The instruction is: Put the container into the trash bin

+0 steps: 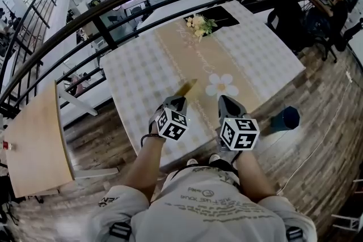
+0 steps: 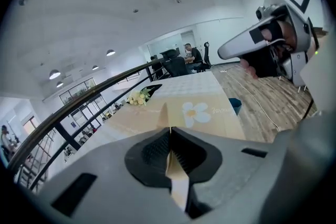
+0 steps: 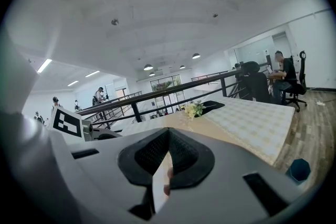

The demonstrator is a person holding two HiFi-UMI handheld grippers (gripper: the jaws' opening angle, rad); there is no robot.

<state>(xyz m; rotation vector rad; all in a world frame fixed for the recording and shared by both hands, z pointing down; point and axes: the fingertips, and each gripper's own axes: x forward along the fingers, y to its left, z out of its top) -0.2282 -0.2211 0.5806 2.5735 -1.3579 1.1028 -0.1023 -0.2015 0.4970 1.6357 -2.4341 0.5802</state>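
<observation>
The container (image 1: 186, 88) is a flat, tan cardboard piece. My left gripper (image 1: 180, 101) is shut on its near end and holds it just above the table's front edge. In the left gripper view the tan sheet (image 2: 164, 113) stands on edge, pinched between the dark pads. My right gripper (image 1: 227, 101) hovers beside it to the right, jaws together and nothing in them; it also shows in the left gripper view (image 2: 236, 49). In its own view the right gripper (image 3: 168, 132) is shut. The trash bin (image 1: 285, 118) is small and dark blue, on the wooden floor right of the table.
The table (image 1: 261, 48) has a checked cloth, a tan runner with a daisy print, and a flower bunch (image 1: 199, 24) at its far end. A black railing (image 1: 113, 3) curves behind it. A light wooden tabletop (image 1: 34, 139) stands at left. People sit at desks at far right.
</observation>
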